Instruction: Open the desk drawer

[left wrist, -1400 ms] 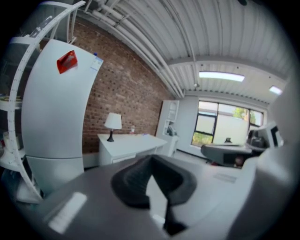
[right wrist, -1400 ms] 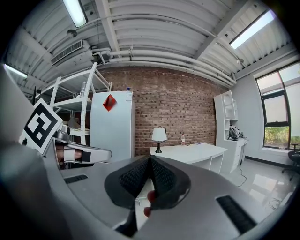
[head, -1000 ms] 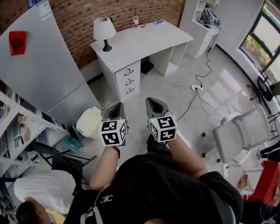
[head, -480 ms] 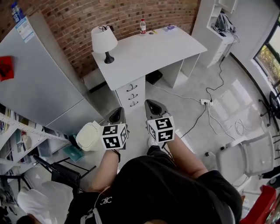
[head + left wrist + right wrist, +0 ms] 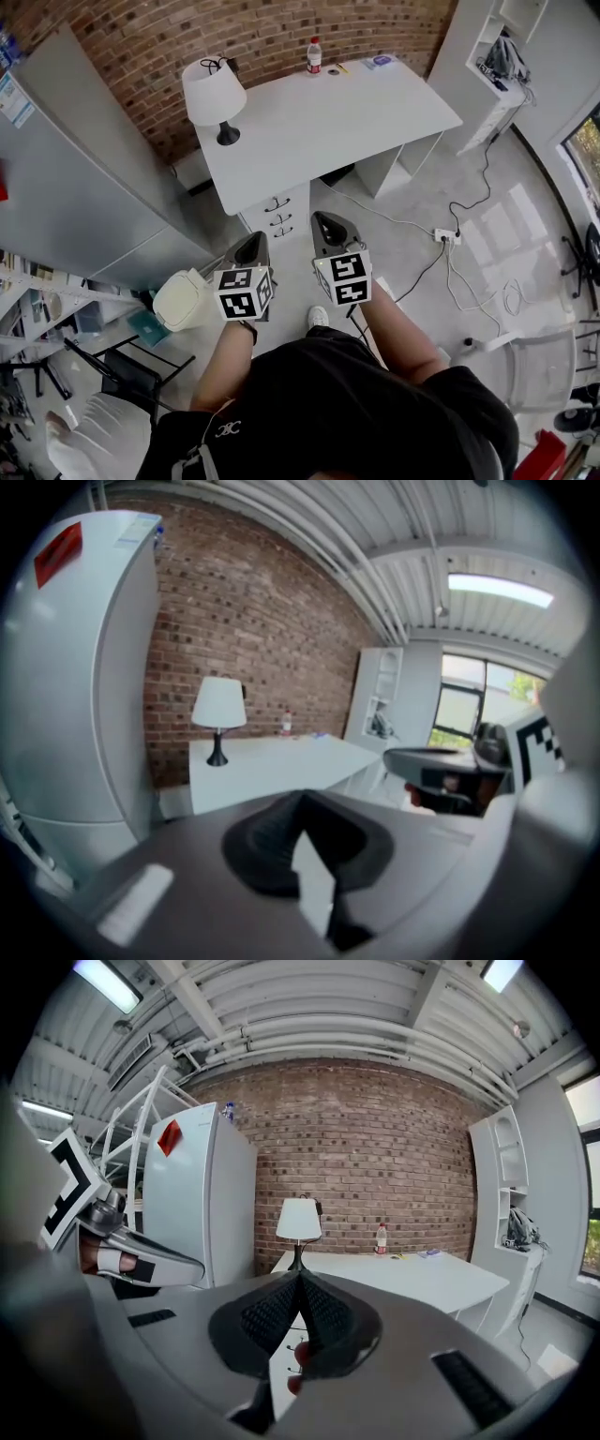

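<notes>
Before desk (image 5: 319, 112): left gripper (image 5: 254, 238), right gripper (image 5: 324, 219) closed, empty.

The white tabletop (image 5: 328, 112) stands against the brick wall (image 5: 281, 28). In the head view a lamp (image 5: 215, 94) stands at its left end and a bottle (image 5: 314, 56) at the back edge, with small items (image 5: 380, 62) right of the bottle.

This is looking like an office room. A white desk (image 5: 319, 122) is standing against a brick wall (image 5: 253, 37). A lamp (image 5: 214, 92) and a bottle (image 5: 314, 56) are sitting on the desk. White shelves (image 5: 502, 47) are standing beside the desk, and an office chair (image 5: 539, 370) is standing well apart from it.
</notes>
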Demonstrator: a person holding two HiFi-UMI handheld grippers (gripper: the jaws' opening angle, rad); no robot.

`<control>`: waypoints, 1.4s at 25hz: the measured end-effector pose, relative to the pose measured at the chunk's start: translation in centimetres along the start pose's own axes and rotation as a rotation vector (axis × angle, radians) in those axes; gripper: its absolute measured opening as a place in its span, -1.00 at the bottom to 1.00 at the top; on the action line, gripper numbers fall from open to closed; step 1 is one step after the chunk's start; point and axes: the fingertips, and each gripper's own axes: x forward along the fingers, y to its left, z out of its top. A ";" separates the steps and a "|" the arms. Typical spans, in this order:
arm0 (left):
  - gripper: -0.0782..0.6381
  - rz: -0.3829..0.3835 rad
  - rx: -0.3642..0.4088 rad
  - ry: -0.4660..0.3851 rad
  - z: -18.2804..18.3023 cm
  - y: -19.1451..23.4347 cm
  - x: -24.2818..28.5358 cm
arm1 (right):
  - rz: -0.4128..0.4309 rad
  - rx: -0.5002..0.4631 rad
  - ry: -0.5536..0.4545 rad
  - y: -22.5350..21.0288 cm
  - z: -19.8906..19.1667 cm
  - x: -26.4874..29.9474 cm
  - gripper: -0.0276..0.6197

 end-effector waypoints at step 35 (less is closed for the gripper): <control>-0.79 0.100 -0.102 -0.024 -42.7 15.9 23.9 | 0.194 -0.781 0.055 3.1 -49.1 30.3 -0.94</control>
